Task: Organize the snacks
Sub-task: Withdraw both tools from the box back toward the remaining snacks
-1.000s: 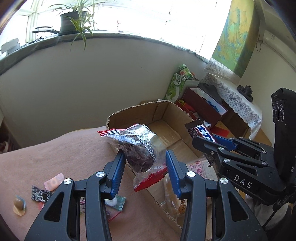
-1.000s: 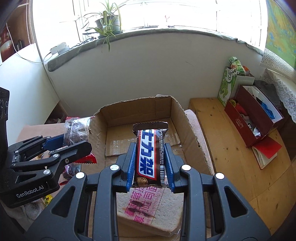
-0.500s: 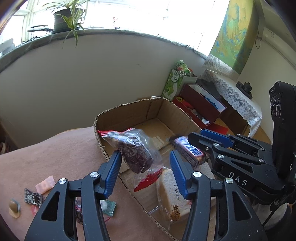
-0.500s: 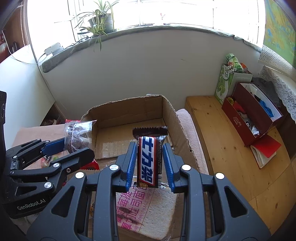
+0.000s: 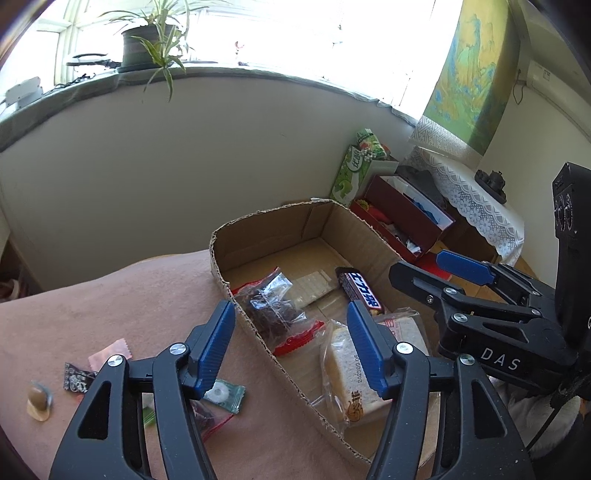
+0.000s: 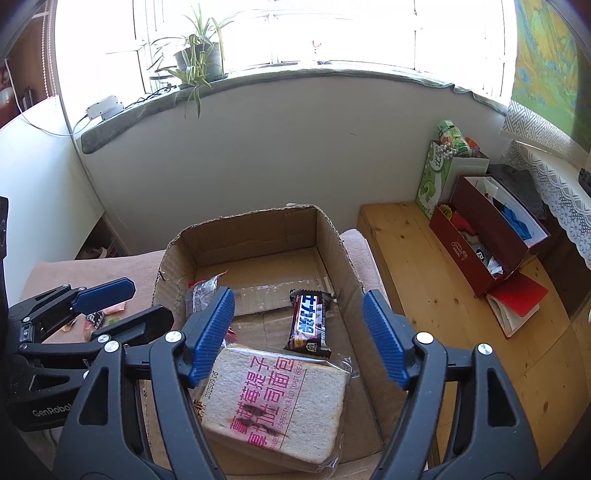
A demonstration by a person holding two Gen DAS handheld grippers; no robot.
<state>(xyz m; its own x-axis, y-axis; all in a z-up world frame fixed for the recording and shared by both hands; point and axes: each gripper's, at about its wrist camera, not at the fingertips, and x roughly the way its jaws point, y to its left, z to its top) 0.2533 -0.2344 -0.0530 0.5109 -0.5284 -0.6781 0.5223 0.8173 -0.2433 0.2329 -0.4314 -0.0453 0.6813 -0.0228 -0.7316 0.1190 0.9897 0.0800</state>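
Both grippers hang spread and empty over the cardboard box (image 6: 343,254): left gripper (image 5: 291,343), right gripper (image 6: 297,332). Nearest inside lies the bagged toast (image 6: 273,402). Beyond it the chocolate bar (image 6: 308,319) rests on the box floor, the clear bag of dark snack (image 5: 273,306) against the left wall.

Bright daylight pours through the window (image 6: 280,33) along the top of the frame, above a grey sill (image 6: 258,79) carrying a potted plant (image 6: 195,55). Below runs a plain pale wall (image 6: 258,155). At right — a wooden floor (image 6: 417,266), a lace-edged cloth (image 6: 554,195) and a green-and-yellow wall hanging (image 5: 472,70).
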